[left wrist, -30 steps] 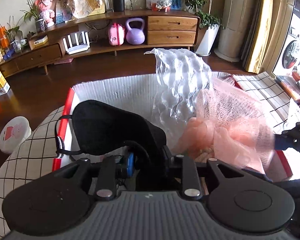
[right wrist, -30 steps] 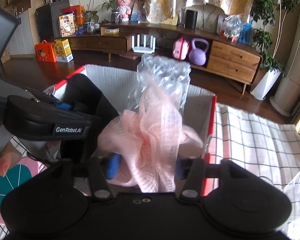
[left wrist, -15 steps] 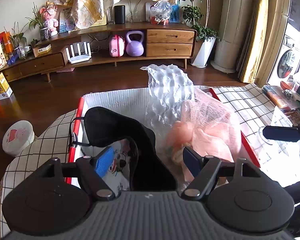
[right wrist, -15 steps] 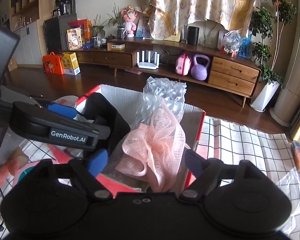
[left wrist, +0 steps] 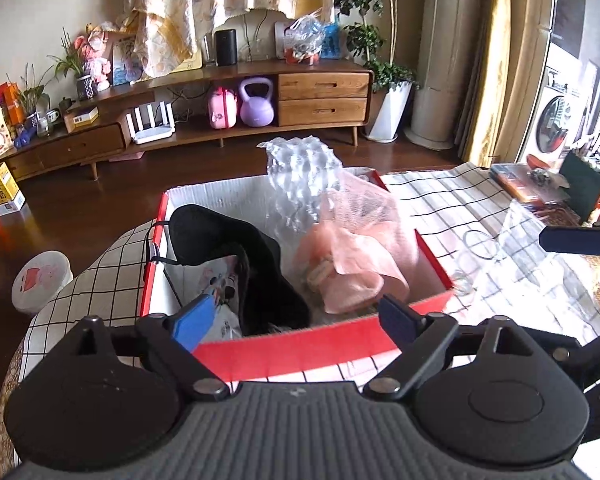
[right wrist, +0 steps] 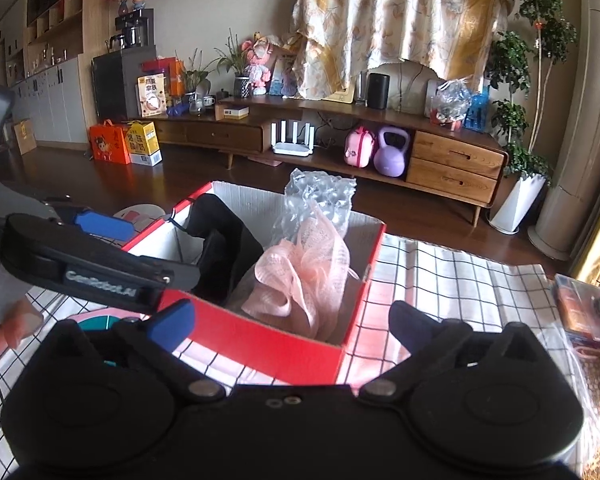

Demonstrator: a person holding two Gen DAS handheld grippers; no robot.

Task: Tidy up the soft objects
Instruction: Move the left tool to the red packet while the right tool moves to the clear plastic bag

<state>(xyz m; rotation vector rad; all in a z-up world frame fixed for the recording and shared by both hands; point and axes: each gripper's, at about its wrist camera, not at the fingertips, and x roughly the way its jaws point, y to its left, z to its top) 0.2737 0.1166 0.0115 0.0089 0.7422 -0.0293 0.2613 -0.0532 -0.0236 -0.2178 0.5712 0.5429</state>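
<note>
Since the earlier frames both tools have drawn back and up from the box and their jaws have just been opening: the left tool (left wrist: 296,322) no longer pinches the black fabric piece and the right tool (right wrist: 290,324) has let go of the pink mesh bath puff, so each now stands wide apart with nothing between its blue pads. Nearest to both cameras is the red cardboard box with a white lining (left wrist: 292,350), standing on the surface covered by a white cloth with a black grid (left wrist: 460,204). Inside it, the black fabric piece with an elastic loop (left wrist: 236,248) lies to the left, the pink mesh bath puff (left wrist: 360,256) rests to the right against the wall, and behind them a clear sheet of bubble wrap (left wrist: 300,172) stands upright above the rim. Judging by this, three soft things are already stowed; whether more remain is hard to tell, though a clear plastic film (left wrist: 512,236) lies on the cloth to the right of the box. The left view looks down into the box and shows printed paper beneath the black piece; the right view shows instead the left tool from its side and, at its edge, a fingertip (right wrist: 18,324) of the person. Beyond, a wooden media cabinet (right wrist: 452,156) lines the far wall.
</note>
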